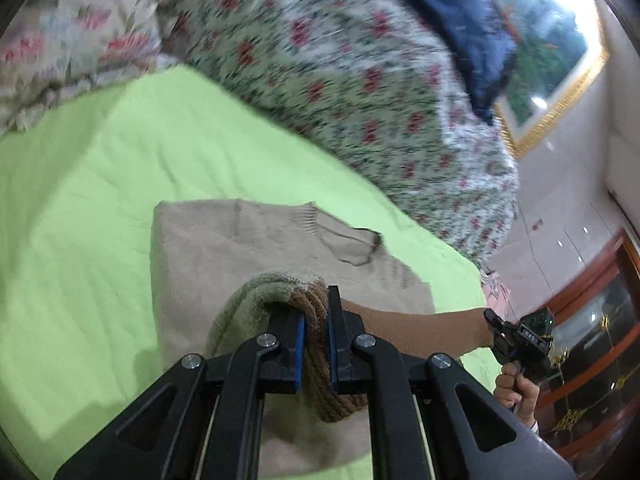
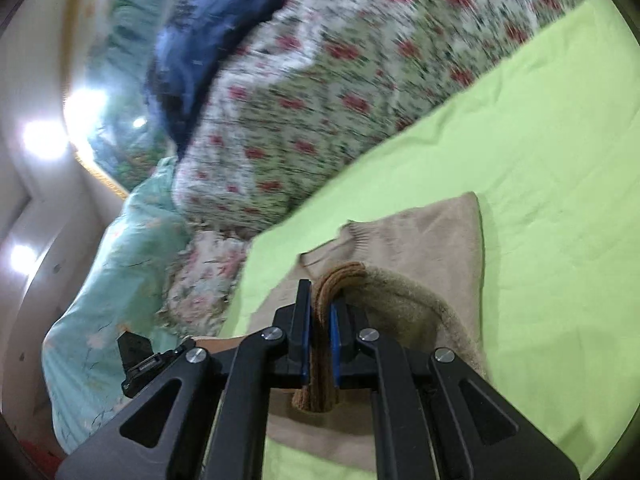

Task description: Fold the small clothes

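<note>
Clearly both claws are clenched on cloth. The left gripper (image 1: pixel 316 312) has its black fingers with blue pads drawn almost together, and between them sits a bunched fold of the ribbed brown knitted hem (image 1: pixel 316 344) of a beige knitted sweater (image 1: pixel 208 248). From that pinch a thick roll of paler, fuzzier knit curves off to the left of the fingers and down. The right gripper (image 2: pixel 320 312) is closed just as narrowly on another stretch of the same ribbed brown hem, which stands up above its pads and hangs below them, while the fuzzy roll bends away to the right.

The sweater lies on a lime-green bed sheet (image 1: pixel 100 184), its body spread flat with the ribbed neckline on the far side from the grippers, and the lifted hem is held above that flat part. In the left wrist view the right gripper appears at the right edge, held in the person's hand (image 1: pixel 516 388).

Beyond the sheet is a rumpled quilt with red flowers on pale ground (image 1: pixel 340 80), blurred, with a dark blue cloth (image 1: pixel 472 28) lying on top of it. A pale turquoise floral cushion (image 2: pixel 120 264) lies beside the quilt in the right wrist view, and a gold-framed landscape picture (image 1: pixel 552 76) hangs on the wall.
</note>
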The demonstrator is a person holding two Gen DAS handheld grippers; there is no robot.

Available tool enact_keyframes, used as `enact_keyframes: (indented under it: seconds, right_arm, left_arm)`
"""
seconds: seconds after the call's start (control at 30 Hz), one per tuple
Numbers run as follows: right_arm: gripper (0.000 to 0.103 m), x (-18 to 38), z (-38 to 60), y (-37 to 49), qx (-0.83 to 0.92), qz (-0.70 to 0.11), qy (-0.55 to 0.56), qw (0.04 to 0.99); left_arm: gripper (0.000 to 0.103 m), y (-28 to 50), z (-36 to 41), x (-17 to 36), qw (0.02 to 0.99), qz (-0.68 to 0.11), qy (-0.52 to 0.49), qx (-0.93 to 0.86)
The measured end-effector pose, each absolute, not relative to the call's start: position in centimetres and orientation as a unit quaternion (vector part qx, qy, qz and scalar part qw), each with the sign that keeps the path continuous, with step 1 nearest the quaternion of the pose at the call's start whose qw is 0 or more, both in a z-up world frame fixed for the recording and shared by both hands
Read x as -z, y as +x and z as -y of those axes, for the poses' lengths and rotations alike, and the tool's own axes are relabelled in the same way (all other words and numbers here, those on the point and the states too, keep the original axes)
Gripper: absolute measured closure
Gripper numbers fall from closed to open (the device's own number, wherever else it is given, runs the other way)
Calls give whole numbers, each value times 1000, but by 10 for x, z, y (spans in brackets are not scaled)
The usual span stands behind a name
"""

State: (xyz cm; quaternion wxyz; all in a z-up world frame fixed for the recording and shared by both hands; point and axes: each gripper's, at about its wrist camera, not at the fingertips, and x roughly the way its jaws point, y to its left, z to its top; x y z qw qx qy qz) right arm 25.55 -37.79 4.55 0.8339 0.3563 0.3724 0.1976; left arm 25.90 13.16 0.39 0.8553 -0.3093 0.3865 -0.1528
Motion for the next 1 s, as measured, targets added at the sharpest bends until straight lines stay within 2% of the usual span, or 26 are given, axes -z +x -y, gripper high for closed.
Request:
enact_keyframes:
  seconds: [0.33,0.43,0.5,0.53,0.57,0.6,0.63,0.67,0.77,0.97,1.0]
  right_arm:
    - [94,19,377,319,-114,-435,325,832]
    - [91,26,378,326,-107,-447,330,825]
    - [86,21,382,322,-106,-441,340,824]
    - [83,14,385,317,-103,-431,344,828]
    - [70,5,389,310,-91,-416,342,837]
    - [55,-6,394,300,-76,-399,337,849]
    - [54,-19,397,287,-73,-381,333,860]
    - [54,-26,397,281,-79,-373,330,864]
    - [54,-41,371,259,-149,-369,304,866]
    - [54,1,281,281,-236,-500,177,814]
    - [54,9,280,290,-211,-516,167,813]
  left_arm:
    - [91,329,-138,76,817,-456,-334,115]
    - [90,337,-139,82,810,-466,-336,119]
    - [88,332,-142,77,808,-467,-337,127]
    - [79,326,-144,71,811,-463,-335,129]
    - [71,315,-146,64,817,-459,-327,125]
    - [51,308,-145,59,821,-458,-321,120]
    - [38,297,-143,52,827,-454,-311,117]
    - [35,284,-137,45,833,-446,-303,123]
    - [35,266,-97,38,817,-452,-308,186]
    - [35,298,-22,51,821,-496,-202,197]
    - [40,306,-27,55,823,-496,-201,192]
